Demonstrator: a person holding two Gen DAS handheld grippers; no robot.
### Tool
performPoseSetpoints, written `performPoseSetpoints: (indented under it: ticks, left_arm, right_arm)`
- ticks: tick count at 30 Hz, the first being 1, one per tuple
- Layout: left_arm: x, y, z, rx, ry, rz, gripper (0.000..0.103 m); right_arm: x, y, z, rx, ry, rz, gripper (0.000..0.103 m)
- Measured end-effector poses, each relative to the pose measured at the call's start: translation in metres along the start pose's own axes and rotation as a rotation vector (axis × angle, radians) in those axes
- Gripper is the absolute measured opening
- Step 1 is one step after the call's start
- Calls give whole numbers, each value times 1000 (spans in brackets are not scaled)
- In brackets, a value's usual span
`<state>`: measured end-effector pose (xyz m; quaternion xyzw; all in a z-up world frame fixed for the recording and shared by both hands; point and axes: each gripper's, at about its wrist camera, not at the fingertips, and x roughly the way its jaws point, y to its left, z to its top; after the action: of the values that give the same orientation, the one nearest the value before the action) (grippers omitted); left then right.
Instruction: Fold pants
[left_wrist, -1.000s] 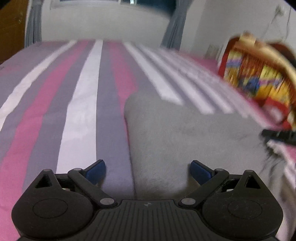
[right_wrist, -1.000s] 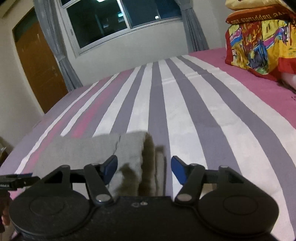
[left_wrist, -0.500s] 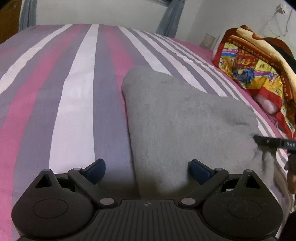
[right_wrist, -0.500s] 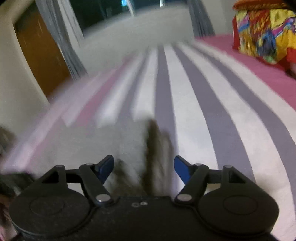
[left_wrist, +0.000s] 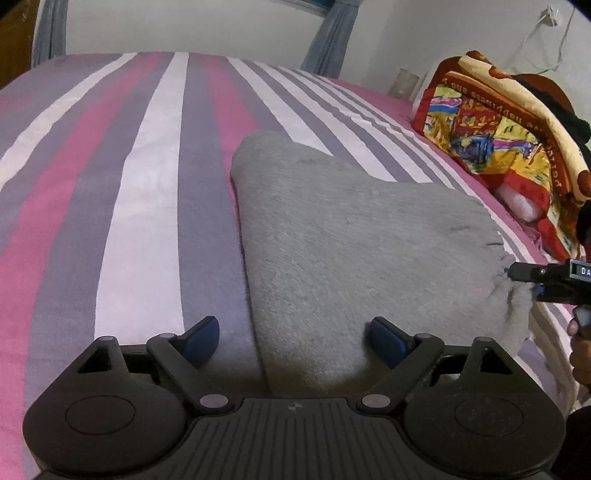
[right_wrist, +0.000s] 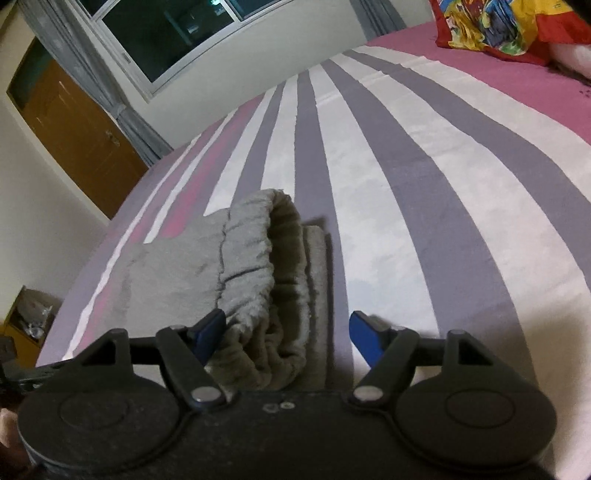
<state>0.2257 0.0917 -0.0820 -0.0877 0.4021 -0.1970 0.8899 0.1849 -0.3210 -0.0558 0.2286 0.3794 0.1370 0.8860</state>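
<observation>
The grey fleece pants (left_wrist: 351, 240) lie folded on the striped bedspread (left_wrist: 140, 184). My left gripper (left_wrist: 293, 341) is open, its fingers astride the near left edge of the pants. In the right wrist view the gathered waistband (right_wrist: 266, 266) stands open between the fingers of my right gripper (right_wrist: 288, 336), which is open. The right gripper's tip (left_wrist: 543, 277) shows at the right edge of the left wrist view, against the waistband end.
A colourful folded blanket (left_wrist: 498, 140) lies at the bed's right side by the wall. A wooden door (right_wrist: 74, 136), a window (right_wrist: 184, 33) and grey curtains stand beyond the far edge of the bed. A box (right_wrist: 29, 314) sits on the floor at left.
Both grippers have tilted and shifted over the pants; the right one came closer to the waistband, which now stands taller between its fingers. Both stay open.
</observation>
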Motion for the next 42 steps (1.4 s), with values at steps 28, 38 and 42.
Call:
performPoseSetpoints:
  ticks: [28, 38, 42]
  left_arm:
    - [71, 90, 8, -346, 52, -573, 41]
    - [72, 87, 22, -342, -12, -675, 27]
    - [62, 86, 44, -320, -55, -710, 27]
  right_arm:
    - [46, -72, 19, 210, 175, 440, 74]
    - [75, -51, 44, 136, 212, 500, 53]
    - [66, -34, 62, 70, 200, 532, 51]
